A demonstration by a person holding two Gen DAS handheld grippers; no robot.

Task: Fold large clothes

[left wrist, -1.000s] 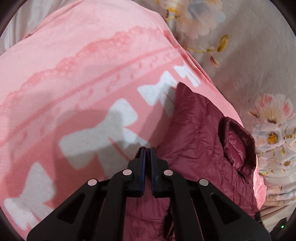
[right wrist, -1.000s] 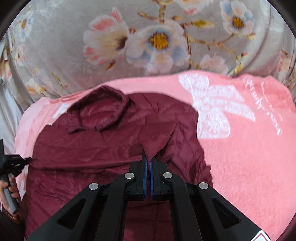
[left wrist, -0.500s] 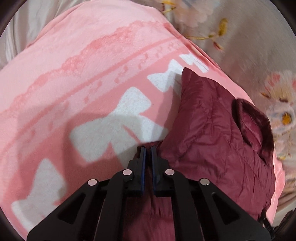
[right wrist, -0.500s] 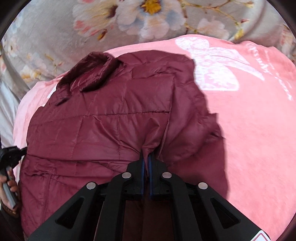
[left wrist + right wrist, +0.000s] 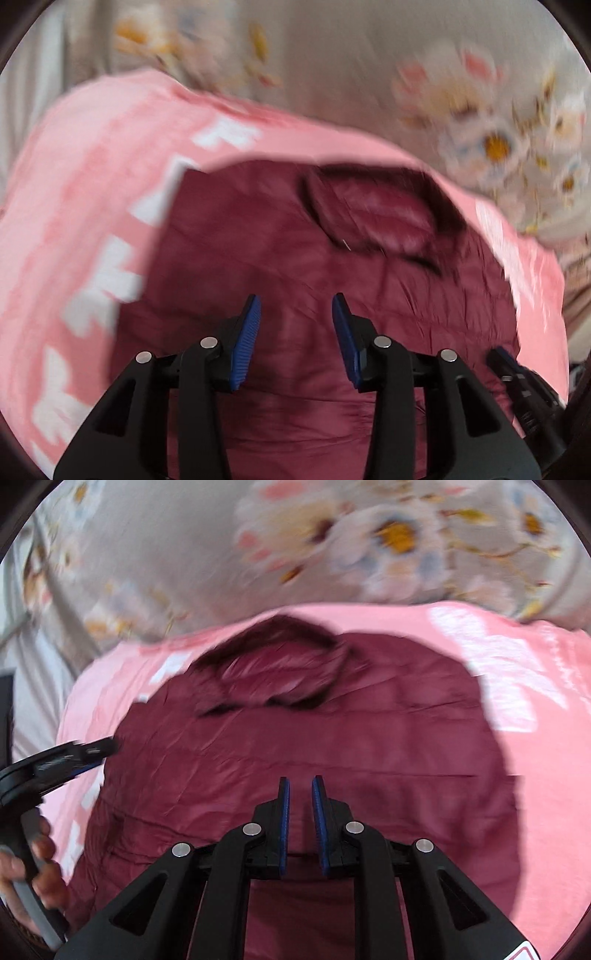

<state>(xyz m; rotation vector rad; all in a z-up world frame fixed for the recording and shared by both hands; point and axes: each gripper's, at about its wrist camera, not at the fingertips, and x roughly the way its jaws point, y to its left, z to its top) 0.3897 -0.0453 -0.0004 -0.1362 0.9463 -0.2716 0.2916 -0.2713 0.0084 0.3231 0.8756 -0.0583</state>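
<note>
The jacket (image 5: 295,746) has just been released; both grippers (image 5: 295,332) (image 5: 300,808) are opening, empty: this fold is laid

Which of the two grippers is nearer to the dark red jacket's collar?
Hard to call. The left gripper and right gripper both hover over the jacket body, jaws opening and empty, each well short of the collar.

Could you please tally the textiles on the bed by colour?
Maroon: 1, the quilted jacket.
Pink: 1, the blanket under the jacket.
Grey floral: 1, the bedcover beneath both.
Total: 3.
</note>
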